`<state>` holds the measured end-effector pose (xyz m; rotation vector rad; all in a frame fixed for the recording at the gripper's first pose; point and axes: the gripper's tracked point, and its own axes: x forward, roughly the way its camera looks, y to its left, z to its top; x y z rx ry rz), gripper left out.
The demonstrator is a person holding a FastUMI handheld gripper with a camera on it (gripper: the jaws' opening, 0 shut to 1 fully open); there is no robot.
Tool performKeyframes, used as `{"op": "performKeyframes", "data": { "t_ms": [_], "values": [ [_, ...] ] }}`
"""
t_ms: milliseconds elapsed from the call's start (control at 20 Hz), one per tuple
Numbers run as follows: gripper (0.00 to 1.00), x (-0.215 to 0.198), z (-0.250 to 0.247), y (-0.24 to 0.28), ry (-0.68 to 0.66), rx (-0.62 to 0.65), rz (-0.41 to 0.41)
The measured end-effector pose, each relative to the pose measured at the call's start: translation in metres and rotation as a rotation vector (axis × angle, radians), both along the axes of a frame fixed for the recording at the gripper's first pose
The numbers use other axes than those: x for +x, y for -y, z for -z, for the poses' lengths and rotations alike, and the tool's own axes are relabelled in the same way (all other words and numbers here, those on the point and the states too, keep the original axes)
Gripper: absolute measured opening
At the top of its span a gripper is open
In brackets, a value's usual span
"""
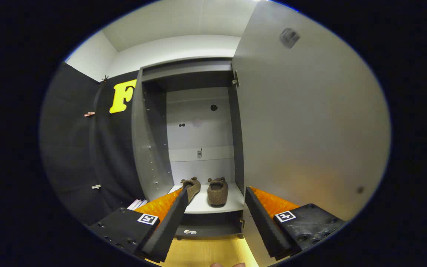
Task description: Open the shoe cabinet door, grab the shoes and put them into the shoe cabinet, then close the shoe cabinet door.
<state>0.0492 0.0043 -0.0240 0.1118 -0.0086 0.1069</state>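
Note:
A grey shoe cabinet (150, 148) stands ahead with its door (302, 122) swung open to the right. Two brown shoes rest side by side on the bottom shelf (202, 205): the left shoe (192, 186) sits just beyond my left fingertip, and the right shoe (217, 191) lies beyond the gap between my fingers. My gripper (216, 190) is open with nothing between its fingers. The right finger (263, 222) lies close against the inner face of the open door.
The wooden floor (206, 252) runs up to the cabinet base. Black booth cloth (87, 155) hangs to the left of the cabinet. A white object (137, 204) lies on the floor by the cabinet's left foot. A person's fingertips (228, 264) show below the gripper.

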Motion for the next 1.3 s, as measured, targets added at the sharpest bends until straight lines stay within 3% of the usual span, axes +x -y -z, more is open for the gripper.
{"op": "performKeyframes", "data": {
  "t_ms": [300, 550, 700, 900, 1100, 1300],
  "values": [
    [0.98, -0.091, 0.009, 0.055, -0.034, -0.035, -0.008],
    [0.98, -0.133, 0.007, 0.131, -0.063, -0.096, 0.031],
    [0.98, -0.129, 0.007, 0.177, -0.068, -0.115, 0.099],
    [0.98, -0.093, 0.015, 0.223, -0.085, -0.089, 0.187],
    [0.98, -0.059, 0.014, 0.232, -0.088, -0.062, 0.186],
    [0.97, -0.051, 0.013, 0.226, -0.088, -0.042, 0.189]
  ]
}}
